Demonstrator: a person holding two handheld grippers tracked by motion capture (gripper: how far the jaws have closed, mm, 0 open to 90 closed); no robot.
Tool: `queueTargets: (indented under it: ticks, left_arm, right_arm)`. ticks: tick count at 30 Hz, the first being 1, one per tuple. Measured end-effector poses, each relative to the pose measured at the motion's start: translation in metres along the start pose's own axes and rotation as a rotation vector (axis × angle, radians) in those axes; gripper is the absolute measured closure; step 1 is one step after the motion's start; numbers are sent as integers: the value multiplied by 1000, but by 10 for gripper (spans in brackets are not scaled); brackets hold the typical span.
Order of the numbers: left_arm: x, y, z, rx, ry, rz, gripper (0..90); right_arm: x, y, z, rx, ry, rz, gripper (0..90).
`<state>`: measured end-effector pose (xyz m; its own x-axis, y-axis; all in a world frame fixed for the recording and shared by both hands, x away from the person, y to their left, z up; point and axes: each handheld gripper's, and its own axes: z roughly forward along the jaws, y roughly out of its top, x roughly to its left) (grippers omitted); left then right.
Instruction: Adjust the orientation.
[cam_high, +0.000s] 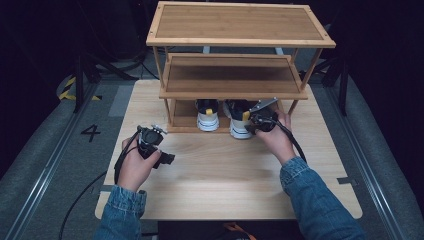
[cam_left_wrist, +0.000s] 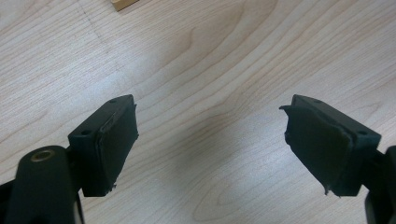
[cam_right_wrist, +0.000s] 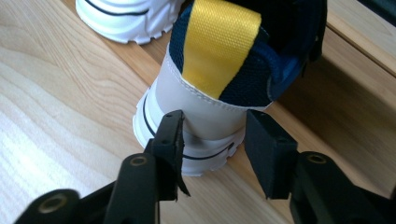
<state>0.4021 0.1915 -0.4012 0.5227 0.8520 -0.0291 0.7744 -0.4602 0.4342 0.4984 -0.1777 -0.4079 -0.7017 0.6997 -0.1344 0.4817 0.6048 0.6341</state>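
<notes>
My right gripper (cam_right_wrist: 212, 142) clamps the heel of the right shoe (cam_right_wrist: 219, 70), on the rack's (cam_high: 235, 90) bottom shelf beside the left shoe (cam_high: 207, 120). My left gripper (cam_left_wrist: 210, 140) hangs wide open, empty, over the table (cam_left_wrist: 196, 60).

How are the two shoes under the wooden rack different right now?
The right shoe sticks its heel out past the rack's bottom shelf, while the left shoe sits farther in. The right gripper has its jaws on both sides of the right shoe's heel; nothing is at the left shoe, and the left gripper is open over bare table. Both shoes are white-soled with dark tops and a yellow heel strip.
</notes>
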Motion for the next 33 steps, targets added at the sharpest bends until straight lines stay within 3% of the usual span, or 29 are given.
queueTargets:
  ticks: [3,6,21,25,29,33]
  left_arm:
    - [1,0,-1,-1,-3,4,174]
    - [2,-1,-1,-4,0,4,174]
    - [4,-6,-2,1,3,-13,174]
    - [5,-7,-2,3,2,-15,174]
    - [7,-10,-4,-3,2,-26,174]
    - [9,-11,-4,0,4,-29,174]
  right_arm:
    - [1,3,7,7,8,-19,623]
    - [2,4,11,8,12,-5,623]
    - [7,9,27,-63,-4,0,645]
    - [8,11,31,-53,-2,-8,637]
    - [10,12,38,-69,7,11,638]
    - [12,13,40,-59,-18,25,627]
